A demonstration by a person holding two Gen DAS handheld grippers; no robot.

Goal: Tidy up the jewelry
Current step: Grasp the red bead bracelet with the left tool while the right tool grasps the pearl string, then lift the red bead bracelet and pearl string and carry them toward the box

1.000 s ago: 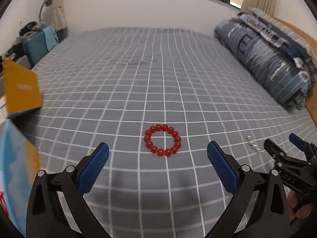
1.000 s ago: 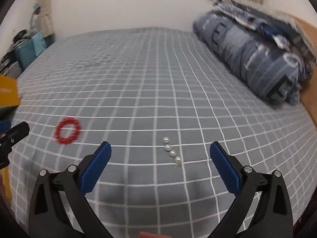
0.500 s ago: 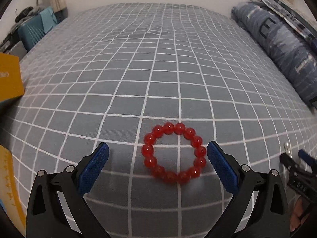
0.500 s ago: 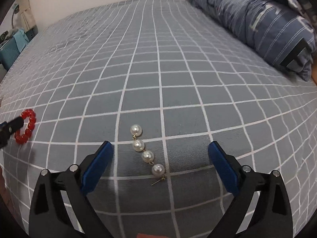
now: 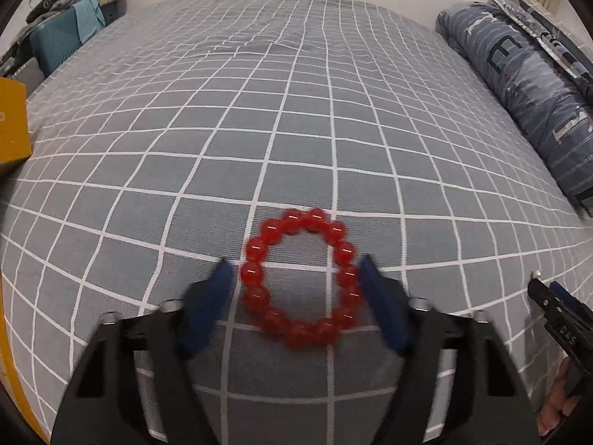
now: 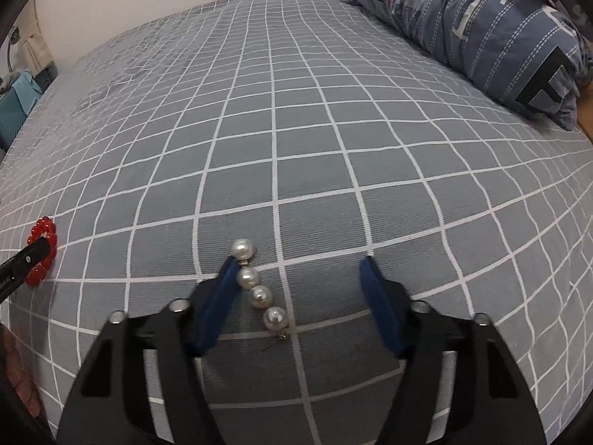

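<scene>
Left wrist view: the left gripper (image 5: pixel 294 278) has just been closing; its jaws bracket the red bead bracelet (image 5: pixel 302 278) lying flat on the checked bedsheet (image 5: pixel 259 111) (pad contact cannot be told).

Right wrist view: the right gripper (image 6: pixel 296 278) has likewise been closing, half-wide, around the pearl earring (image 6: pixel 257 291); the left pad sits against the pearls, the right pad apart.

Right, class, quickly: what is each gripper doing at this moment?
Left gripper: jaws just closing around the red bead bracelet, not yet gripping.
Right gripper: jaws just closing around the pearl earring, not yet clamped.
</scene>
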